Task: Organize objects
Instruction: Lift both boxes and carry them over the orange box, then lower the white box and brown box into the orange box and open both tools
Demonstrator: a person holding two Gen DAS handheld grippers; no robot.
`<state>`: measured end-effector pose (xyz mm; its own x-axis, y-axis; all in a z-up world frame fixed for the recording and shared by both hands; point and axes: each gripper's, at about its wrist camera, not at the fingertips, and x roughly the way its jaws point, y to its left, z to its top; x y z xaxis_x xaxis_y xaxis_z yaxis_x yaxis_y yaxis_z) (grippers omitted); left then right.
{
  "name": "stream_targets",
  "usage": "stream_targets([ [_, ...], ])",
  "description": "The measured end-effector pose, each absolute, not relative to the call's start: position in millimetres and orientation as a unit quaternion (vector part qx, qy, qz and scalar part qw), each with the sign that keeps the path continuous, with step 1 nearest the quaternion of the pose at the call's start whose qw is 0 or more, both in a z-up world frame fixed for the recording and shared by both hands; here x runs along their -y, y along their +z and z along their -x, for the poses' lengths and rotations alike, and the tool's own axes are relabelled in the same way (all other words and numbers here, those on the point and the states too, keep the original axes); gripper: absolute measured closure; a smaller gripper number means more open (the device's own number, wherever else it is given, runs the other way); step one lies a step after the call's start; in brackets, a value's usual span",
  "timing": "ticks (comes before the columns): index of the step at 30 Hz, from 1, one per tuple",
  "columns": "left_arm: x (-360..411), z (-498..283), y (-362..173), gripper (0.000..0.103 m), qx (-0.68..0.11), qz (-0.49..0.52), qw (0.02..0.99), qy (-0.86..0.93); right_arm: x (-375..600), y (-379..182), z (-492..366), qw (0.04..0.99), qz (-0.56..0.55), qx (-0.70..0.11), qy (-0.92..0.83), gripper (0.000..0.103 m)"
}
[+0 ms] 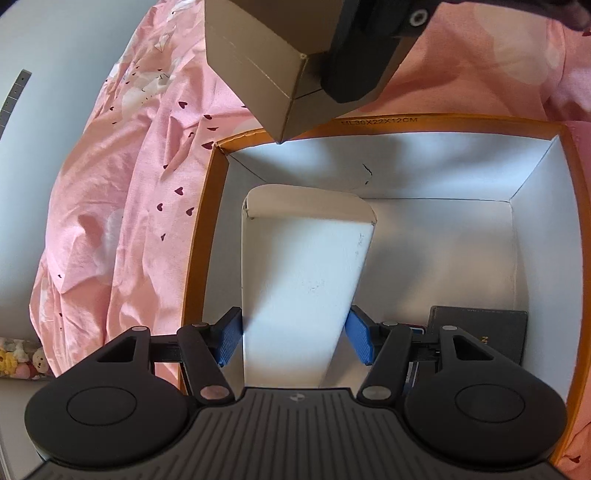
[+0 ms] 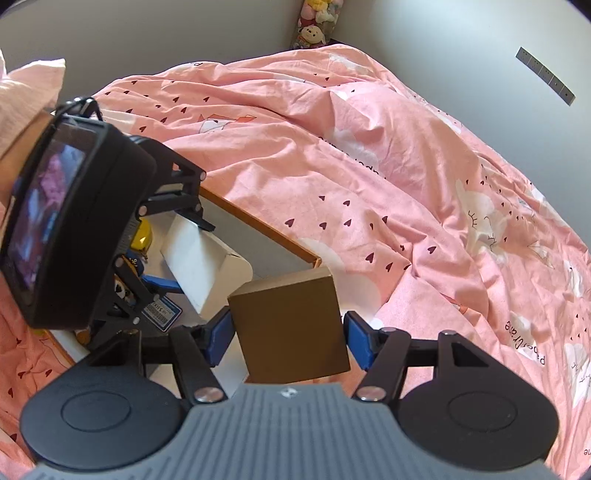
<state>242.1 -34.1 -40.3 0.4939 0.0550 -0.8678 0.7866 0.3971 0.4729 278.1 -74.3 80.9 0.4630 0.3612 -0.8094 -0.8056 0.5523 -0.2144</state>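
Note:
My left gripper [image 1: 295, 332] is shut on a tall white box [image 1: 306, 266], its blue pads [image 1: 231, 338] pressing both sides. The white box hangs tilted inside a big orange-rimmed carton [image 1: 207, 206] with white inner walls. My right gripper [image 2: 288, 332] is shut on a brown cardboard box [image 2: 291, 325], held above the carton's corner [image 2: 314, 260]. In the left wrist view that brown box [image 1: 258, 74] hangs over the carton's far rim, with the right gripper [image 1: 354, 55] clamped on it. The right wrist view shows the left gripper [image 2: 184, 258] and its white box [image 2: 207, 269] at the left.
The carton lies on a bed with a pink heart-print duvet [image 2: 369, 166]. Inside the carton lie a dark flat box [image 1: 480, 332], a yellow item [image 2: 144, 236], a small toy figure [image 2: 125, 284] and a blue-edged label [image 2: 162, 314]. Plush toys [image 2: 317, 26] sit by the grey wall.

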Motion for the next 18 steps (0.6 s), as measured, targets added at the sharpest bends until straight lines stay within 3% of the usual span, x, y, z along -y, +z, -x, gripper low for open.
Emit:
stream_targets([
  [6,30,-256,-54,0.034,-0.459,-0.488,0.695,-0.262,72,76,-287,0.799,0.287,-0.379,0.368,0.037],
  [18,12,-252,-68,0.033,-0.439,-0.504,0.696,-0.262,49,61,-288,0.778,0.329,-0.355,0.400,0.038],
])
